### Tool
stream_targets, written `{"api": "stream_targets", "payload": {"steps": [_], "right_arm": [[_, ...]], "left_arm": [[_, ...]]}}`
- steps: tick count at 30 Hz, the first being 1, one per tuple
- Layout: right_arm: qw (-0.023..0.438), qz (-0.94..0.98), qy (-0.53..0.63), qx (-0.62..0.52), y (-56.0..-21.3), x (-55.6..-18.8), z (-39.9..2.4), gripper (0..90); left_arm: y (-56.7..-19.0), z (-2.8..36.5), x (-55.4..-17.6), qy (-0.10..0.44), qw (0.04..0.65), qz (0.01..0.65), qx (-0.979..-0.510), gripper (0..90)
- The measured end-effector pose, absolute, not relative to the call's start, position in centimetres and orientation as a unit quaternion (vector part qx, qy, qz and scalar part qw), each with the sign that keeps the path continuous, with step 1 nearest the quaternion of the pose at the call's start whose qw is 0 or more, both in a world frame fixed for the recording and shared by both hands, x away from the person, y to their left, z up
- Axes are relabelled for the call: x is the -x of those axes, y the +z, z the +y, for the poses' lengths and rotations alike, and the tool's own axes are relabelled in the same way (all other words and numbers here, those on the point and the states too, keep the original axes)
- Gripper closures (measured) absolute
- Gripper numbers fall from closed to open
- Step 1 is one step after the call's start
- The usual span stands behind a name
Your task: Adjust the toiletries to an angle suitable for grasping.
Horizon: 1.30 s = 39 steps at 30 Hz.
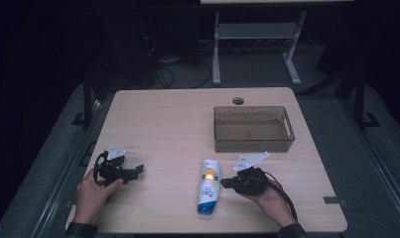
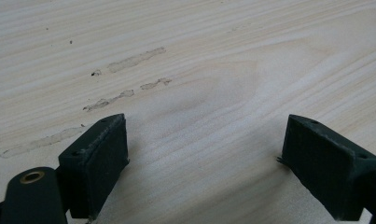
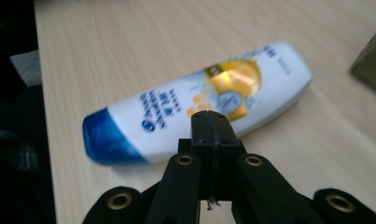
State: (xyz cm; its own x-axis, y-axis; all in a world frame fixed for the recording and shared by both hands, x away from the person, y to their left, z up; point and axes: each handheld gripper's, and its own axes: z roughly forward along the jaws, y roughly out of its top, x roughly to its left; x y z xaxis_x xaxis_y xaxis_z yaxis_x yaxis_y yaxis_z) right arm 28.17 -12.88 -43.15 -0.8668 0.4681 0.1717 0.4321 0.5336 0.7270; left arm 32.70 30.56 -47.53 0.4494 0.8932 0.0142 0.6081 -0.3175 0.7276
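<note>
Our bottle (image 1: pixel 208 186) lies flat near the table's (image 1: pixel 158 119) 6 o'clock edge, tray (image 1: pixel 252 129) at its 1 o'clock. Looks smooth, slippery, fairly stiff; we'd pinch mid-body. Right gripper (image 3: pixel 211 122) clenched empty beside it, left gripper (image 2: pixel 204 154) spread wide.

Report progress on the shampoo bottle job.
Done: nothing visibly; the brown bin holds nothing. In hand: the right gripper, fingers shut and holding nothing, points at the shampoo bottle lying on the table. Left: probably grasping the bottle. The left gripper rests open.
</note>
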Motion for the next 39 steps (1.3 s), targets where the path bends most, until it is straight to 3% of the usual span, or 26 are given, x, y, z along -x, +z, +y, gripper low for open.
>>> {"api": "stream_targets", "payload": {"steps": [23, 39], "right_arm": [[0.055, 0.871, 0.418, -0.253, -40.8, -33.8, -8.5, 90.0], [0.042, 0.884, 0.385, -0.260, -43.6, -36.8, -5.3, 90.0]], "left_arm": [[-47.5, 30.5, -32.7, 0.213, 0.336, 0.481, -0.781, 13.0], [-47.5, 30.5, -32.7, 0.214, 0.335, 0.480, -0.782, 13.0]]}}
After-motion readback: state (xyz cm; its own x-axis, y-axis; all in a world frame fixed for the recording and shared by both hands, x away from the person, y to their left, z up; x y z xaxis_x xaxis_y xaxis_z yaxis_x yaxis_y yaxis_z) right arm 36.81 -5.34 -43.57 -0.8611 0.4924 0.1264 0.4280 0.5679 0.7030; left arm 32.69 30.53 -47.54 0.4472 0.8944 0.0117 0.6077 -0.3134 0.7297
